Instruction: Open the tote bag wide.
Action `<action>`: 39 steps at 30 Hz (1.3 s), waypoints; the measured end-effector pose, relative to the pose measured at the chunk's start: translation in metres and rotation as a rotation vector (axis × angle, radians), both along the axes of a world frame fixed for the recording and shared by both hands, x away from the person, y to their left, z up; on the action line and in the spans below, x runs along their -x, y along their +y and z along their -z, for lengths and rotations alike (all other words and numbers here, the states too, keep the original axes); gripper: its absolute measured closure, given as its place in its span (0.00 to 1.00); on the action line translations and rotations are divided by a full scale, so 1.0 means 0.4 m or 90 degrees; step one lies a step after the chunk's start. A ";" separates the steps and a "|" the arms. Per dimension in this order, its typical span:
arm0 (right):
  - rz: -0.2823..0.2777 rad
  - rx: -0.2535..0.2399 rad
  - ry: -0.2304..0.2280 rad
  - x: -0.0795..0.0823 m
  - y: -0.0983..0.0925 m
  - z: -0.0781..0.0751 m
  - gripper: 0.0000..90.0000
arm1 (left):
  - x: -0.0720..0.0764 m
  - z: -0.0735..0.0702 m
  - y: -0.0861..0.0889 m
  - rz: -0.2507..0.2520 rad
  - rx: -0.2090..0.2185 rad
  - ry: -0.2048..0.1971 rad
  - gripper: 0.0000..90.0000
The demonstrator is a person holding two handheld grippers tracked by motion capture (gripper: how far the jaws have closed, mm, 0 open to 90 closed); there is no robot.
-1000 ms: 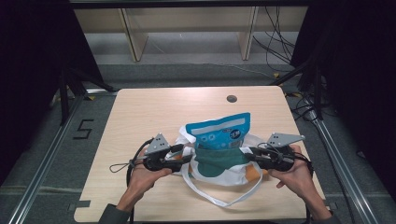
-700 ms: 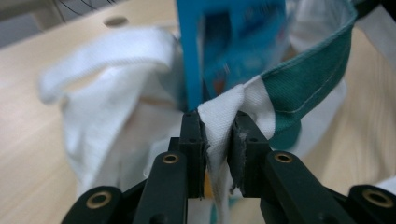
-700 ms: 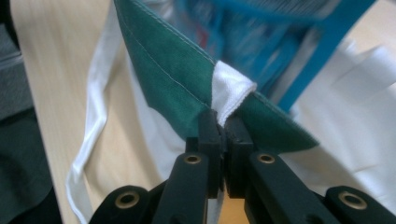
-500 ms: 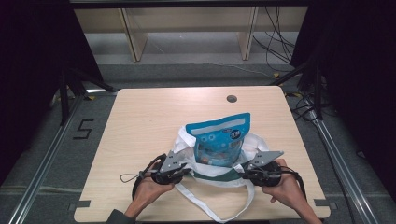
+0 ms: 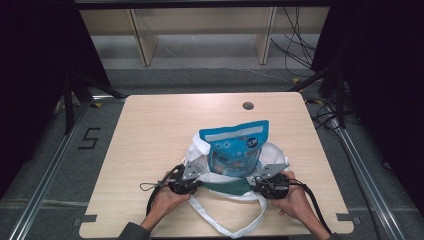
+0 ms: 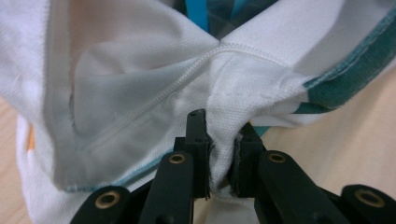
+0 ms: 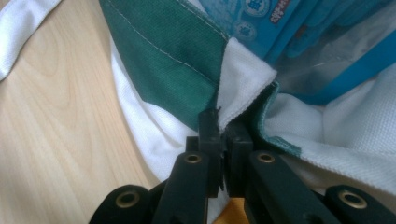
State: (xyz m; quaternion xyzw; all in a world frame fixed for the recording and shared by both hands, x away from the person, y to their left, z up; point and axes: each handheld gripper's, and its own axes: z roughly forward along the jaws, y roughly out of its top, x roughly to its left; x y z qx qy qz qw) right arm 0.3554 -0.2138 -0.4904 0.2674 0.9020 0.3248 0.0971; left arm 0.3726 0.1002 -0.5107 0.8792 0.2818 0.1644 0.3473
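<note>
A white cloth bag (image 5: 201, 149) with a green band (image 5: 227, 187) lies on the wooden table (image 5: 150, 130). A blue snack pouch (image 5: 235, 147) stands in its mouth. My left gripper (image 5: 199, 183) has just been closing its jaws on the bag's left edge; the white cloth (image 6: 140, 84) is pinched between the left gripper's (image 6: 223, 140) pads. At the bag's right edge my right gripper (image 5: 258, 184) is shut on the corner where the green band (image 7: 163, 51) meets white cloth, seen close in the right gripper (image 7: 223, 128) view. A white handle strap (image 5: 235, 229) loops toward the front edge.
A round hole (image 5: 248, 105) sits near the table's far edge. Wooden shelving (image 5: 145, 40) stands behind the table, and cables (image 5: 310, 55) run on the floor at the right. A "5" mark (image 5: 89, 138) is on the floor at the left.
Both hands have sunk and come nearer the table's front edge, drawing the bag's near rim down with them. The pouch stands where it was.
</note>
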 end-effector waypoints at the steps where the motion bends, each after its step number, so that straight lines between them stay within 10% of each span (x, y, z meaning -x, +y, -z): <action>1: 0.000 -0.001 -0.002 -0.001 0.003 0.000 0.99 | -0.009 -0.002 0.003 -0.003 -0.002 -0.001 0.89; 11: -0.008 -0.027 -0.014 0.017 0.073 0.003 0.98 | -0.096 0.003 0.030 -0.073 0.034 -0.019 0.84; 15: -0.008 -0.049 0.004 0.024 0.080 -0.011 0.81 | -0.090 -0.019 0.046 -0.071 0.027 -0.008 0.76; 24: -0.008 -0.179 -0.028 0.053 -0.026 -0.192 0.62 | 0.010 -0.136 0.114 -0.010 0.097 -0.002 0.48; 25: 0.023 -0.195 -0.073 0.044 -0.057 -0.223 0.64 | 0.018 -0.151 0.116 -0.002 0.104 -0.008 0.48; 30: 0.120 -0.139 -0.140 -0.034 -0.126 -0.234 0.69 | -0.008 -0.216 0.124 -0.043 0.148 -0.037 0.57; 33: 0.166 -0.117 -0.128 -0.085 -0.149 -0.207 0.70 | -0.038 -0.202 0.100 -0.040 0.178 -0.026 0.64; 39: 0.140 -0.088 -0.102 -0.164 -0.136 -0.159 0.69 | -0.059 -0.156 0.025 -0.008 0.189 0.018 0.77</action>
